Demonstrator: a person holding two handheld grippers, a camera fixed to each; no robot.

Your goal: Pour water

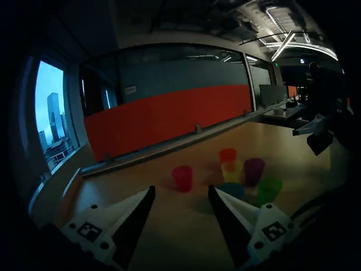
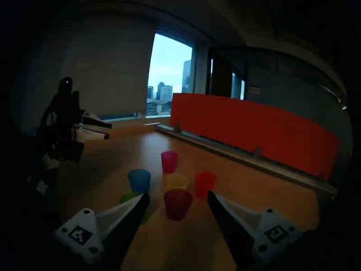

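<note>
Several coloured plastic cups stand upright in a loose cluster on the wooden table (image 1: 180,235). In the left gripper view I see a red cup (image 1: 182,177) standing apart on the left, then an orange cup (image 1: 227,156), a yellow cup (image 1: 232,170), a purple cup (image 1: 254,170), a green cup (image 1: 269,189) and a blue cup (image 1: 232,189). My left gripper (image 1: 181,192) is open, short of the cups and holding nothing. In the right gripper view my right gripper (image 2: 178,196) is open and empty, with a dark red cup (image 2: 177,203) just beyond its fingertips.
A low orange-red partition (image 1: 167,115) with a rail runs along the table's far edge. Windows (image 2: 169,74) show city buildings. The right gripper (image 1: 316,128) shows at the left view's right edge, and the left gripper (image 2: 92,126), held by a dark figure, at the right view's left.
</note>
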